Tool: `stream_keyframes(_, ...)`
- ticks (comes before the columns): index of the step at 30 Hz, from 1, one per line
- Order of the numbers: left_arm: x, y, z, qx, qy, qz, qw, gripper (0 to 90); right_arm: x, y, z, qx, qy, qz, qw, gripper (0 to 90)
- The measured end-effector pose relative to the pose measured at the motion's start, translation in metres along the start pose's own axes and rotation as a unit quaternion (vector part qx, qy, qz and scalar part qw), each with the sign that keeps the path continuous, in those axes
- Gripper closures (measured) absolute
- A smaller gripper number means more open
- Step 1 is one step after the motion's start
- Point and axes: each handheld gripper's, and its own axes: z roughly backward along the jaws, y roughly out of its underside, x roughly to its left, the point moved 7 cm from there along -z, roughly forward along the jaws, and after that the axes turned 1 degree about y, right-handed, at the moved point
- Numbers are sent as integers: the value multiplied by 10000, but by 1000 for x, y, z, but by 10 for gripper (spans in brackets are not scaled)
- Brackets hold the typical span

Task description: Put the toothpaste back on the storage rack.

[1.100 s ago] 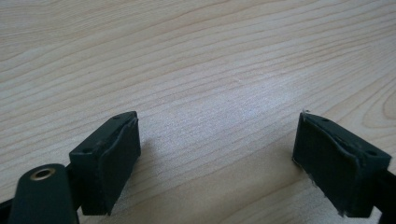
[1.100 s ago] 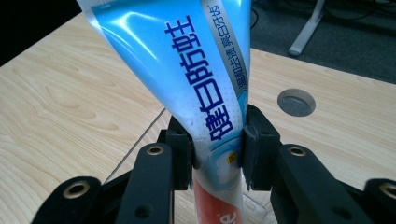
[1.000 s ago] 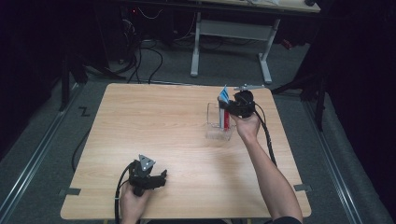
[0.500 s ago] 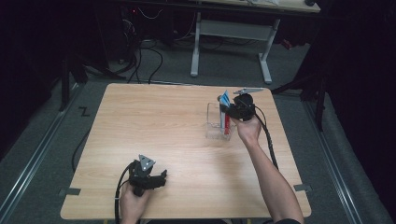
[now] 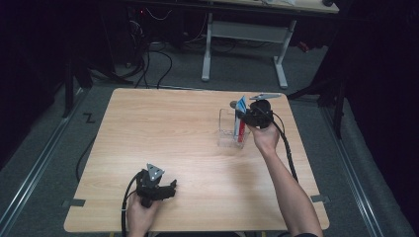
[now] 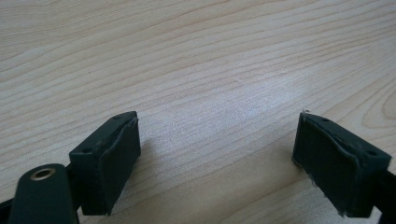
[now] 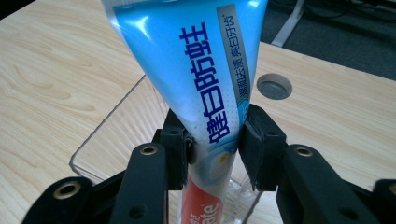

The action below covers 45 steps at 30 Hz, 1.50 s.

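Looking down from the high view: wooden tabletop (image 5: 163, 138), right gripper (image 5: 245, 117) at the far right side, hovering over a clear plastic container (image 5: 226, 129) with a toothpaste tube (image 5: 241, 118) standing upright in it, blue crimped end up, red part down inside the container. Right hand (image 5: 266, 137) is behind the gripper, cable trailing back along the forearm. Left gripper (image 5: 168, 188) sits near the front edge of the tabletop, well apart from the container, held by the left hand (image 5: 141, 213), grey three-cornered plate on top. Left gripper view: left gripper (image 6: 215, 154) jaws stand wide, nothing between them, just bare wood grain under them, pads (image 6: 122, 156) close to the surface; can't tell if they touch it. Right gripper view: right gripper (image 7: 215, 148) jaws sit on either side of the toothpaste tube (image 7: 196, 74) at the narrow stretch where blue print gives way to the red lower part. Jaws have just been opening with the tube between them; left pad looks against the tube, right pad (image 7: 252, 144) seems barely off it, so the grip reads as slack rather than clamped. Tube's lower end is inside the clear container (image 7: 100, 140), whose rim shows to the left. Round grommet hole (image 7: 274, 86) in the tabletop sits beyond the tube.
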Motion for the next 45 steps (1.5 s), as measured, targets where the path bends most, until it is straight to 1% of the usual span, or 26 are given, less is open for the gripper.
stream_keyframes(2, 0, 0, 0, -1, 0, 0, 10000, 151, -1, 0, 0, -35, 20, -14, 10000, 643)
stream_keyframes(4, 0, 0, 0, 0, 0, 1, 10000, 151, -5, 3, 2, -74, 58, -128, 9999, 636)
stream_keyframes(6, 0, 0, 0, 3, 1, 1, 10000, 151, -10, 5, 4, -83, 97, -166, 9998, 627)
stream_keyframes(7, 0, 0, 0, 2, 0, -1, 10000, 151, -10, 5, 4, -83, 97, -166, 9998, 627)
stream_keyframes(9, 0, 0, 0, 0, -1, 1, 10000, 151, -15, 8, 6, -78, 218, -251, 9994, 598)
stream_keyframes(12, 0, 0, 0, 0, -2, 2, 10000, 151, -17, 10, 5, -40, 259, -272, 9993, 569)
stream_keyframes(17, 0, 0, 0, 0, -2, 2, 10000, 151, -16, 11, 4, -21, 359, -202, 9991, 538)
stream_keyframes(19, 0, 0, 0, 0, -2, 1, 10000, 151, -16, 11, 4, -16, 363, -185, 9992, 526)
stream_keyframes(25, 0, 0, 0, 0, 0, 3, 10000, 151, -15, 11, 11, -17, 321, -156, 9994, 489)
stream_keyframes(27, 0, 0, 0, 1, -2, 3, 10000, 151, -16, 12, 13, 5, 361, -103, 9993, 472)
stream_keyframes(32, 0, 0, 0, 0, -2, 4, 10000, 151, -15, 15, 17, 0, 329, -84, 9994, 461)
stream_keyframes(43, 0, 0, 0, -1, -2, 4, 10000, 151, -14, 13, 28, -75, 283, -54, 9996, 455)
stream_keyframes(45, 0, 0, 0, 0, -2, 4, 10000, 151, -13, 13, 32, -92, 294, -22, 9995, 460)
